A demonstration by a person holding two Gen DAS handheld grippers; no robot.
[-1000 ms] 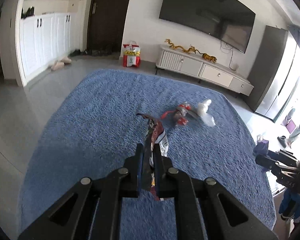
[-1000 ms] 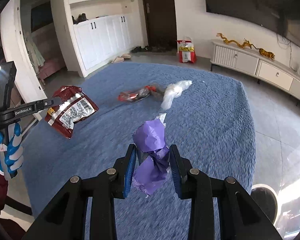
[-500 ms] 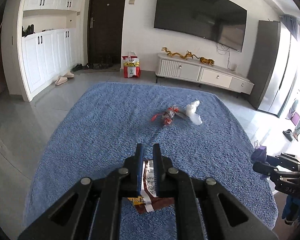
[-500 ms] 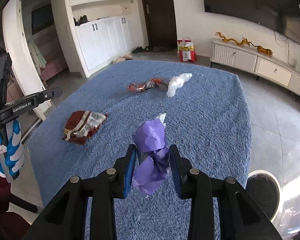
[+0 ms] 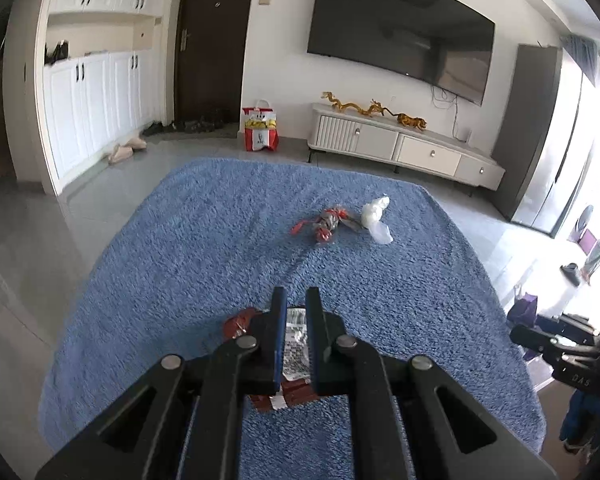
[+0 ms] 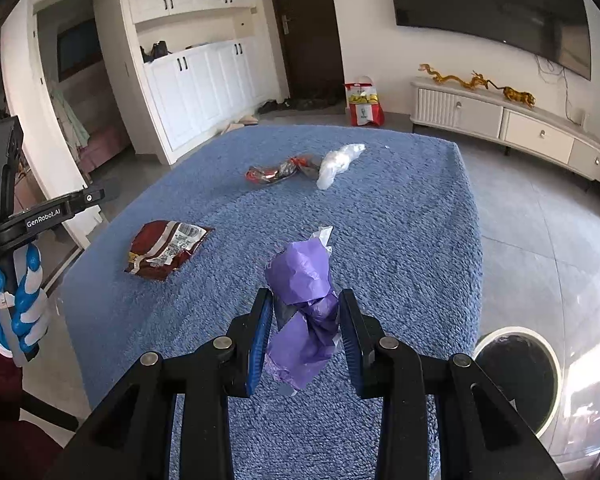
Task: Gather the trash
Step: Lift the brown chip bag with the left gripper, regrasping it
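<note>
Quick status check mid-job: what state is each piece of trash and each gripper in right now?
Left gripper: shut, empty.
Right gripper: shut on purple wrapper.
Red snack bag: lying flat on rug.
Red crumpled wrapper: on rug.
White plastic bag: on rug.

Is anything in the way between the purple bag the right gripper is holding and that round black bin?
Nothing visible is. The purple bag is pinched in the right gripper above the blue rug, and the bin sits on the floor just past the rug's edge, with only rug between them.
</note>
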